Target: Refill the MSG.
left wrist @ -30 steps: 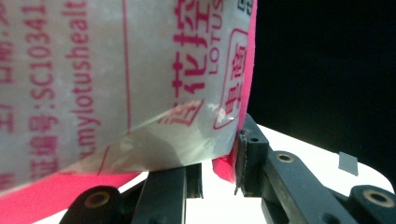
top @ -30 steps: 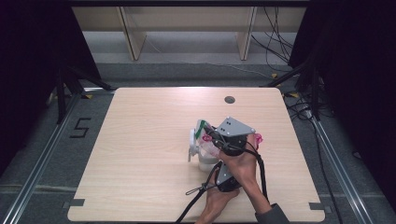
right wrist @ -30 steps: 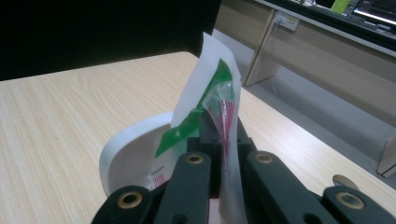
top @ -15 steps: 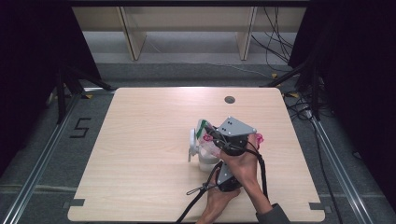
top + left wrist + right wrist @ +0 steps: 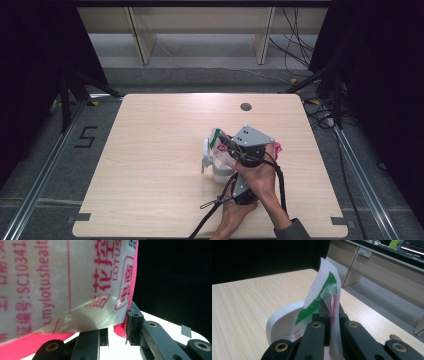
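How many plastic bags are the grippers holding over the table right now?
1 that I can tell: a clear bag with pink print, pinched by the right gripper and gripped by the left gripper; another may be hidden.

Nothing has shifted between the earlier pictures and now. Both tools (image 5: 239,150) sit at the same spot near the white cup (image 5: 220,167) on the worktop (image 5: 150,165), with the pink-printed bag (image 5: 274,148) beside that cup in the same pose as before.
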The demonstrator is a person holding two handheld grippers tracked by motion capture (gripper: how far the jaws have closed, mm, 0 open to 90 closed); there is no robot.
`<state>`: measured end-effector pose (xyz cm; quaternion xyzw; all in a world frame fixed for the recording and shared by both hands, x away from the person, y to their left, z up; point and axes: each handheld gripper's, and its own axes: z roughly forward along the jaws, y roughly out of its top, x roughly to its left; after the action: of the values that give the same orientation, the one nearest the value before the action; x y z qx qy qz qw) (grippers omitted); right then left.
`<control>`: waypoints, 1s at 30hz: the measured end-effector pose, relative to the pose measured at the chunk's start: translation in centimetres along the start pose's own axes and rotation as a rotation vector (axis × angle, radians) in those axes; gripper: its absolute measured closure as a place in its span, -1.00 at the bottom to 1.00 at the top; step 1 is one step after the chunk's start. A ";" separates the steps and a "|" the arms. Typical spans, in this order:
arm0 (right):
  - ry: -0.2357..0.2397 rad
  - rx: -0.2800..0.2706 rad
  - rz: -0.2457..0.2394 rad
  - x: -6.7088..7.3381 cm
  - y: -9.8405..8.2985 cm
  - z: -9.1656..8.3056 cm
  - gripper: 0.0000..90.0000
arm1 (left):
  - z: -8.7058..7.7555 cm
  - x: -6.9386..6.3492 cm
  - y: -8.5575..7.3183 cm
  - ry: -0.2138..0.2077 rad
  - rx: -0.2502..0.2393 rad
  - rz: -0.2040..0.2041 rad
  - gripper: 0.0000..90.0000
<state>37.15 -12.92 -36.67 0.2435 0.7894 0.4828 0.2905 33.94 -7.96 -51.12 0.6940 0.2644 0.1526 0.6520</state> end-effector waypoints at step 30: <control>0.022 0.013 -0.004 0.4 0.1 0.2 0.99 | 0.1 0.3 0.0 -0.020 -0.007 0.001 0.68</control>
<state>37.04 -12.53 -36.77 0.2386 0.7961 0.4798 0.2811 34.22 -7.90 -51.16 0.6935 0.2569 0.1466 0.6570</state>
